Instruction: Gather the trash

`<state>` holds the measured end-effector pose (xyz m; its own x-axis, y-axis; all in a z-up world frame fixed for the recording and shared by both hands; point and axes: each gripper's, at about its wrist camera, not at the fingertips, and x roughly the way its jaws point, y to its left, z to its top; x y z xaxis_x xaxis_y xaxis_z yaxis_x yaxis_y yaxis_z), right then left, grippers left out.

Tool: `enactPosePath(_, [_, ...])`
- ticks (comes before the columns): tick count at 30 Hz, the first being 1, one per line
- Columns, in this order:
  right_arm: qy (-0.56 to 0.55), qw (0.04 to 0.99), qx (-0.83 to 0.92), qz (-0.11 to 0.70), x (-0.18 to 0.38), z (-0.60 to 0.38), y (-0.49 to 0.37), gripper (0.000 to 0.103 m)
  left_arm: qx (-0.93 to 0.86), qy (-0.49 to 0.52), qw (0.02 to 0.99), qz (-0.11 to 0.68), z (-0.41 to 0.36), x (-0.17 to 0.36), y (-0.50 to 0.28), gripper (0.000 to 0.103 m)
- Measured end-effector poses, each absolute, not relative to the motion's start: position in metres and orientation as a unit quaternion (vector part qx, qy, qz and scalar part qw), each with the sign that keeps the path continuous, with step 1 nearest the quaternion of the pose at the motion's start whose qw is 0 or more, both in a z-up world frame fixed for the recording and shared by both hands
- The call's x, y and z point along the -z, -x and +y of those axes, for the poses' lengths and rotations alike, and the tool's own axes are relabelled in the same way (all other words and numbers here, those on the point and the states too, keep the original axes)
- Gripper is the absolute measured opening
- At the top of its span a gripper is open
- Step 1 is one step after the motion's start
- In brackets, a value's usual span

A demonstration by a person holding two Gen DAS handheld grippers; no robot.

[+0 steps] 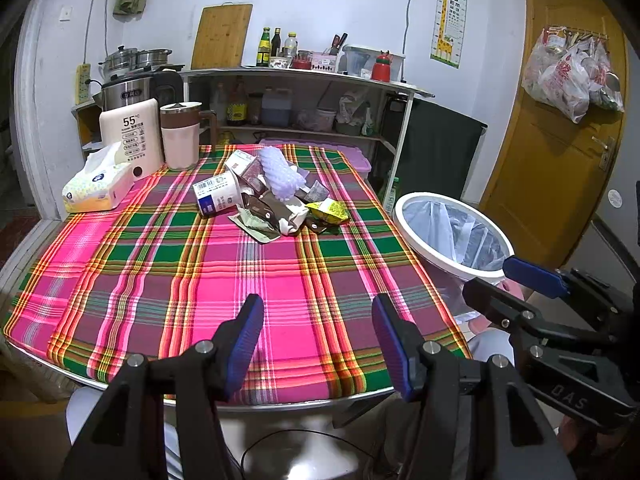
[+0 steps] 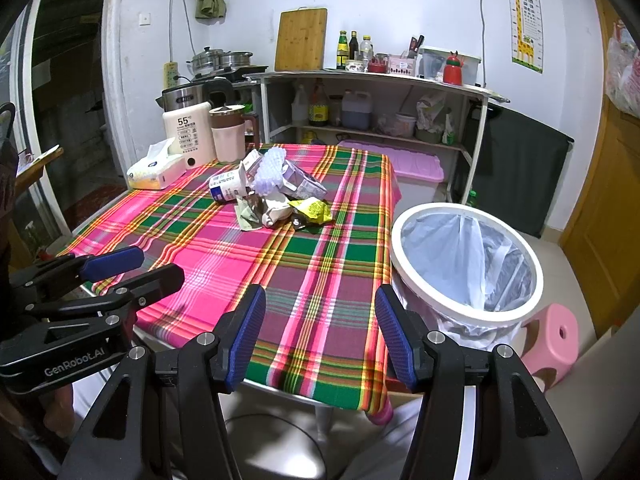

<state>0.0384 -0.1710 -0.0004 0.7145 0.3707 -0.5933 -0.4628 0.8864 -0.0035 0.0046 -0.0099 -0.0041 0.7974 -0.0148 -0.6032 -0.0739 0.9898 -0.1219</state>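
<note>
Claws (image 1: 318, 344) apart, empty; trash pile (image 1: 272, 196) beyond.

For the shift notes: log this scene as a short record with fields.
surface: table with plaid cloth
trash: pile of wrappers mid-table, with a paper cup lying on its side
bin: white lined bin beside the table, nothing visible inside
left tongs: open, empty
right tongs: open, empty
progress: nothing collected yet
</note>
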Motion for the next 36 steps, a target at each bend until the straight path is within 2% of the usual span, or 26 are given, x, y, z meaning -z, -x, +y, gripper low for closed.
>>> enactPosePath(36, [0.077, 0.922, -0.226, 0.306, 0.002, -0.170, -0.040, 0.058, -0.014, 0.073, 0.945, 0.318, -0.008, 0.004, -0.003, 0.058])
